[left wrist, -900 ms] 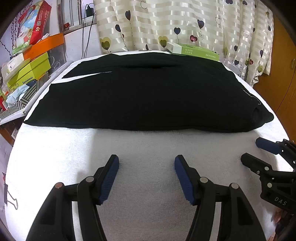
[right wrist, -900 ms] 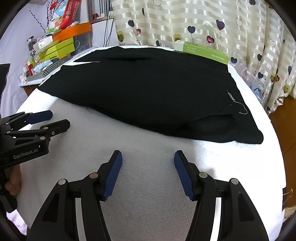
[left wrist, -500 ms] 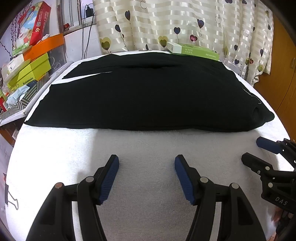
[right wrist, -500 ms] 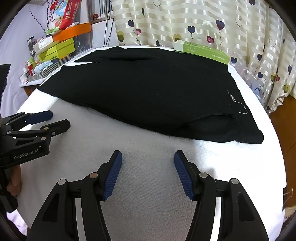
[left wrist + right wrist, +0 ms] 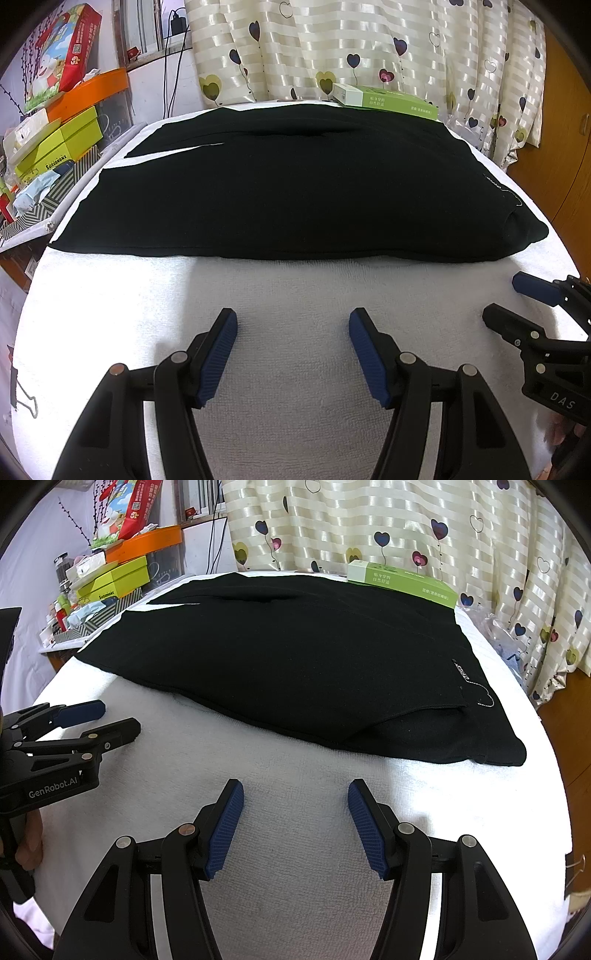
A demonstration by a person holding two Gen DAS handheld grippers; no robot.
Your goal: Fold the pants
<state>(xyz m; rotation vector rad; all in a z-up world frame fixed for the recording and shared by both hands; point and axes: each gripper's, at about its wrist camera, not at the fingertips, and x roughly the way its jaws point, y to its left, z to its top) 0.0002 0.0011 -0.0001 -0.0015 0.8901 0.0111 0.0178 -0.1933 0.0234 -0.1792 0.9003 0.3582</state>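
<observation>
On the left wrist view, your left gripper hangs over bare white towel, jaws spread, nothing held. The black pants lie flat across the far half of the towel, near hem edge well apart from the fingertips. Against the frames from a second ago: practically no shift, only a slight drift. The right gripper shows at the right edge, also released.

On the right wrist view, same finding: jaws wide and empty, pants unmoved, the waist end with its small white stitching to the right. A green box sits touching the pants' far edge.

Judgement: no fold begun; you are paused before the first approach to the near edge.
</observation>
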